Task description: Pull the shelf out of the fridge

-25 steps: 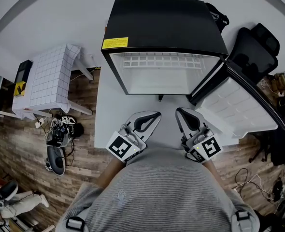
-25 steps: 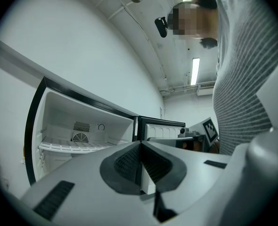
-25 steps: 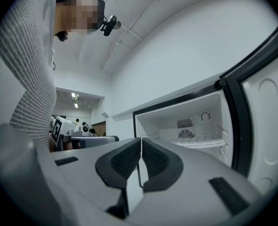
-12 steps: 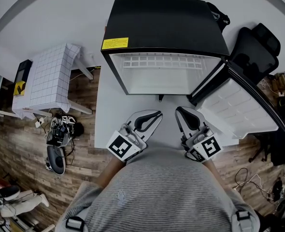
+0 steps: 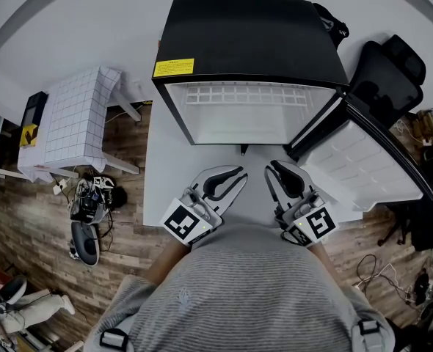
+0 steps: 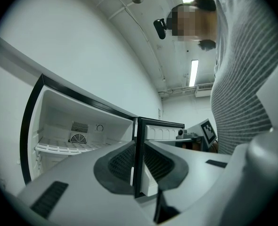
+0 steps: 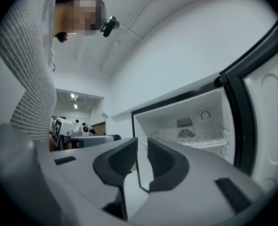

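Close against the person's grey striped jumper (image 5: 238,292), the left gripper (image 5: 237,174) and the right gripper (image 5: 270,169) hover side by side, pointing at the fridge and well short of it. Both pairs of jaws have just been opening and now stand a narrow slit apart, with nothing between them. Under them lies a pale grey floor panel (image 5: 165,174), and on it stands the small black fridge with a white interior (image 5: 253,35), its door (image 5: 363,156) swung wide to the right. The white wire-grid shelf (image 5: 246,94) sits level inside, spanning the cavity from wall to wall. I judge it light and stiff, though liable to snag on its ledges if drawn crookedly. The front bar, taken near each end, looks the best hold, once the jaws are wider. Round about are wood-plank flooring (image 5: 128,145), a small counter draped in white squared cloth (image 5: 73,119) to the left, and a black office chair (image 5: 389,68) beyond the door.
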Demonstrator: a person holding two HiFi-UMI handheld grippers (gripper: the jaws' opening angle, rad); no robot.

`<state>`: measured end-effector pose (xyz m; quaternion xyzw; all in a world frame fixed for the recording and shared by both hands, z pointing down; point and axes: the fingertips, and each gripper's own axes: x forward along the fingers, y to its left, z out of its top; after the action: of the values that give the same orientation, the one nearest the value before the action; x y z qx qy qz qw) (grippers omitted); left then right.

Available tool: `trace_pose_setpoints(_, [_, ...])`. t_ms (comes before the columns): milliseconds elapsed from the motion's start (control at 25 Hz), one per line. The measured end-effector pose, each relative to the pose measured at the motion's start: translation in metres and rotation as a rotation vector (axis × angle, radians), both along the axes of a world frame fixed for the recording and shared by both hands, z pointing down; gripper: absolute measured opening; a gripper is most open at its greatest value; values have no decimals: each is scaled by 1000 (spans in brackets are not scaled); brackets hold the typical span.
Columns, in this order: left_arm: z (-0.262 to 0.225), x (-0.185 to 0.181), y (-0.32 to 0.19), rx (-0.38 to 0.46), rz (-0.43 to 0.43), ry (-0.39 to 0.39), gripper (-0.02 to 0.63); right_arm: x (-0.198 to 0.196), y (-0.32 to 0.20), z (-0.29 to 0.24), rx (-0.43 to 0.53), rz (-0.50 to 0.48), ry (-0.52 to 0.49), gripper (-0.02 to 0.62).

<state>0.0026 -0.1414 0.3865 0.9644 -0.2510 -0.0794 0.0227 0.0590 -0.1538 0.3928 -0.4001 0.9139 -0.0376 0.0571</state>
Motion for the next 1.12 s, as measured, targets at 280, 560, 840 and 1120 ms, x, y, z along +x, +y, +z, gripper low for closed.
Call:
trace_pose_setpoints(280, [-1, 1, -2, 10, -6, -1, 151, -2, -4, 1, -9, -1, -8, 174])
trace_pose_setpoints(560, [0, -1, -6, 15, -22, -14, 209, 3, -10, 1, -2, 27, 7, 212])
trace_pose_setpoints(840, [0, -3, -9, 29, -31, -27, 210, -1, -9, 2, -6, 7, 13, 218])
trace_pose_setpoints(1120, [3, -9, -22, 67, -64, -88, 215, 8, -24, 7, 26, 51, 99, 218])
